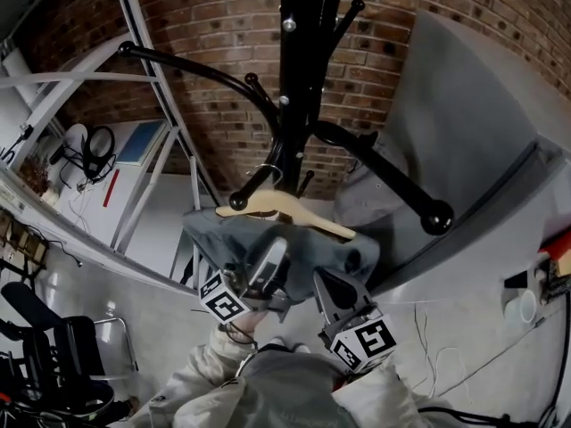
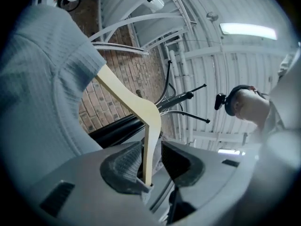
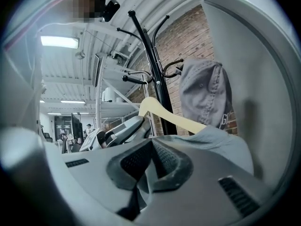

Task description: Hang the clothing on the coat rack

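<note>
Two grippers hold one load just below the coat rack, a glossy black metal pole whose curved arms end in round knobs. The left gripper has its dark, ribbed jaws closed on the wooden hanger, a pale, smooth, flat-cut piece with a thin wire hook that stands just beside the rack's pole. A fold of cloth is pinched in with it. The right gripper has its jaws pressed together on a fold of the grey garment. This is a soft, finely ribbed knit that is draped over the hanger, bunched at the foot of the rack's lowest arms and not hung on any of them. A grey cap with stitched seams hangs on one arm of the rack. Behind the rack runs a red-brown brick wall with pale mortar lines. White metal tubes slant past the rack on the left gripper's side, and a smooth grey panel rises on the other side. Below the rack lies a pale, speckled floor, where a black chair stands well apart from the rack.
</note>
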`<state>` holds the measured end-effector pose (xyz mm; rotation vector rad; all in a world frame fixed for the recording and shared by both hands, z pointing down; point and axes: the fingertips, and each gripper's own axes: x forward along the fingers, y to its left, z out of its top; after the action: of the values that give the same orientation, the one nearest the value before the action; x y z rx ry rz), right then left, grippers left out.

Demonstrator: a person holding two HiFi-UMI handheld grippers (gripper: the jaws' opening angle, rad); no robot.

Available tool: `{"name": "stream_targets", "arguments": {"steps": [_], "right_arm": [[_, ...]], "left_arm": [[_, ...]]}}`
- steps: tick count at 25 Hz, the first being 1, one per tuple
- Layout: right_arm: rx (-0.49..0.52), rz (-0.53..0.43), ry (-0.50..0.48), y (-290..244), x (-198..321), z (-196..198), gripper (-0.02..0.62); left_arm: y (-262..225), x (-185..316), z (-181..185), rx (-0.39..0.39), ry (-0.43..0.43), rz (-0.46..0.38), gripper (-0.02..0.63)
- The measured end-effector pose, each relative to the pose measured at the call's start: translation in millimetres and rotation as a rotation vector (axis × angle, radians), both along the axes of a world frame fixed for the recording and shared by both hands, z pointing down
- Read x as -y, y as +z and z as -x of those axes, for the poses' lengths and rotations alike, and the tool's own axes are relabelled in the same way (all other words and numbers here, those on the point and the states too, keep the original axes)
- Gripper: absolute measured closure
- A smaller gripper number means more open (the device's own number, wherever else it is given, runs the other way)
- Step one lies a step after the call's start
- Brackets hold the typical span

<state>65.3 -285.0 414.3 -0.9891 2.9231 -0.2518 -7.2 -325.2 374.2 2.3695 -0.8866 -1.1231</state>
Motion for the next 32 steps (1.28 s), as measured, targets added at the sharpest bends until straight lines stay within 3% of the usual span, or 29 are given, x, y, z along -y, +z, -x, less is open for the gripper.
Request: {"name": "stream_targets", "arguments": {"steps": [7, 15, 21, 32], "right_arm": [[0.006, 0.04, -0.014, 11.9, -24.0, 8.8, 0.571], [-0.004, 0.034, 0.002, 16.1, -48.5, 24.5, 0.571], [-0.006, 0.019, 0.032, 4.8, -75.6, 51.1, 0.571], [-0.003, -0.014, 0.127, -3.6, -138.2, 85.8, 0.571]], "left_arm": [[22.0, -37.5, -1.6, 0.199, -0.059, 0.051, 0.485], [46.0, -73.7, 10.8, 0.278, -0.077, 0.101, 0.494], [46.6, -104.6, 48.9, 0.359, -0.17, 0.133, 0.549], [44.6, -175.1, 90.8, 0.532, -0.236, 0.076, 0.578]]}}
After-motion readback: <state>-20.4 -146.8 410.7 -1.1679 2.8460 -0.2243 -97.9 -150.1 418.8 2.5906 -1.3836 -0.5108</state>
